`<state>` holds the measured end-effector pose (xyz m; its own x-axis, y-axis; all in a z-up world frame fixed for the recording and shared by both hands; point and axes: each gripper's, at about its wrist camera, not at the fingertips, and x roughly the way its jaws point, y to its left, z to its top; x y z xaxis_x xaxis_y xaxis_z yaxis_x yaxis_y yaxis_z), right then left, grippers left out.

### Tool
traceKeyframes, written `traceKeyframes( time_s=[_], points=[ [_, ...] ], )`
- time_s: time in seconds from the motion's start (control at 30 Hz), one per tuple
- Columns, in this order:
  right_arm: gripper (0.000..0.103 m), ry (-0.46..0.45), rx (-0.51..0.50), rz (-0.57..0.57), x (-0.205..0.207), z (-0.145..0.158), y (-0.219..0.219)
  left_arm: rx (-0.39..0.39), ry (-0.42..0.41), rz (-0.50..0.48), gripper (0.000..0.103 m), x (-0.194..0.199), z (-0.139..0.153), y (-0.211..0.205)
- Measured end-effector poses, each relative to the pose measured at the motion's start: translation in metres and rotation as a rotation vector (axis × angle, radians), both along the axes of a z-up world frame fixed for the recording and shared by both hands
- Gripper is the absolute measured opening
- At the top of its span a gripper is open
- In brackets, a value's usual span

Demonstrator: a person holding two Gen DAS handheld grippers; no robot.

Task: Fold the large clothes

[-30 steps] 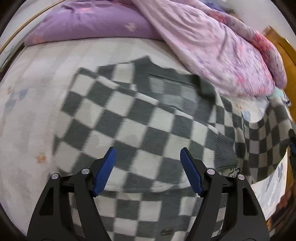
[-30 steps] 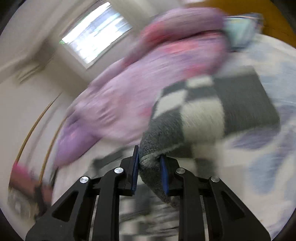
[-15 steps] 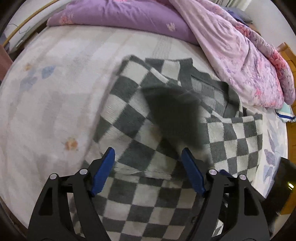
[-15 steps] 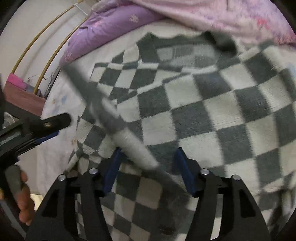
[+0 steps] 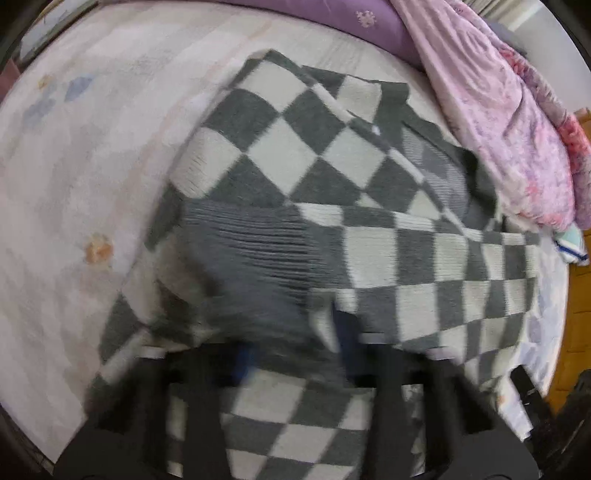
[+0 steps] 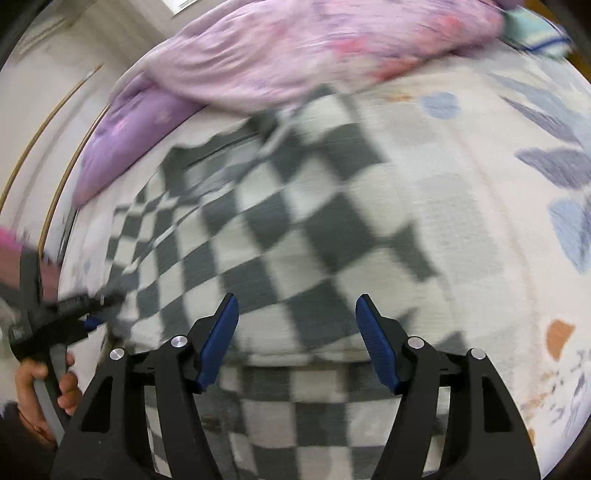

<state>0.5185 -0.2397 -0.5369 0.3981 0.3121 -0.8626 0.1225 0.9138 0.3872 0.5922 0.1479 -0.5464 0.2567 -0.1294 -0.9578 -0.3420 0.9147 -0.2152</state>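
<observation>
A grey and white checkered sweater point(image 5: 332, 177) lies flat on the bed; it also shows in the right wrist view point(image 6: 280, 229). One sleeve with a grey ribbed cuff point(image 5: 255, 251) lies folded across its body. My left gripper point(image 5: 295, 350) is blurred, its jaws part closed around the cuff end of that sleeve; whether they grip it I cannot tell. It also shows in the right wrist view point(image 6: 92, 314), low at the sweater's left edge. My right gripper point(image 6: 297, 332) is open and empty above the sweater's lower part.
A pink floral quilt point(image 5: 498, 110) and a purple pillow point(image 5: 351, 18) lie along the far side of the bed. The pale patterned bedsheet point(image 6: 498, 221) spreads around the sweater. A wooden edge point(image 5: 576, 314) stands at the right.
My right gripper has let go of the sleeve it carried across and has drawn back open. My left gripper has moved forward onto the cuff and its jaws have narrowed.
</observation>
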Motion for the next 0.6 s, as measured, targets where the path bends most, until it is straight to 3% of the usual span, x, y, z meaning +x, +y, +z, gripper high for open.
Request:
traceKeyframes(
  time_s=[0.07, 0.2, 0.23, 0.37, 0.4, 0.5, 0.53, 0.6],
  points=[
    [0.063, 0.0, 0.0, -0.026, -0.001, 0.0, -0.014, -0.018, -0.041, -0.016, 0.012, 0.002, 0.008, 0.002],
    [0.063, -0.01, 0.007, -0.075, 0.0, -0.001, -0.025, 0.036, -0.144, -0.083, 0.01, 0.007, 0.035, -0.006],
    [0.063, -0.02, 0.014, -0.077, -0.001, 0.001, -0.03, 0.067, -0.203, -0.112, 0.01, 0.009, 0.05, -0.012],
    [0.063, -0.076, 0.064, -0.071, 0.0, 0.01, -0.031, 0.054, -0.507, -0.278, 0.01, 0.008, 0.115, -0.032],
    [0.063, -0.091, 0.082, -0.07, 0.001, 0.011, -0.03, 0.065, -0.544, -0.296, 0.01, 0.008, 0.12, -0.033],
    [0.063, -0.084, 0.088, -0.062, 0.005, 0.007, -0.024, 0.061, -0.514, -0.268, 0.01, 0.019, 0.105, -0.015],
    [0.063, -0.077, 0.082, -0.056, 0.007, 0.005, -0.022, 0.077, -0.457, -0.246, 0.01, 0.024, 0.087, -0.004],
    [0.063, -0.066, 0.072, -0.038, 0.011, 0.001, -0.017, 0.107, -0.263, -0.209, 0.01, 0.036, 0.038, 0.011]
  ],
)
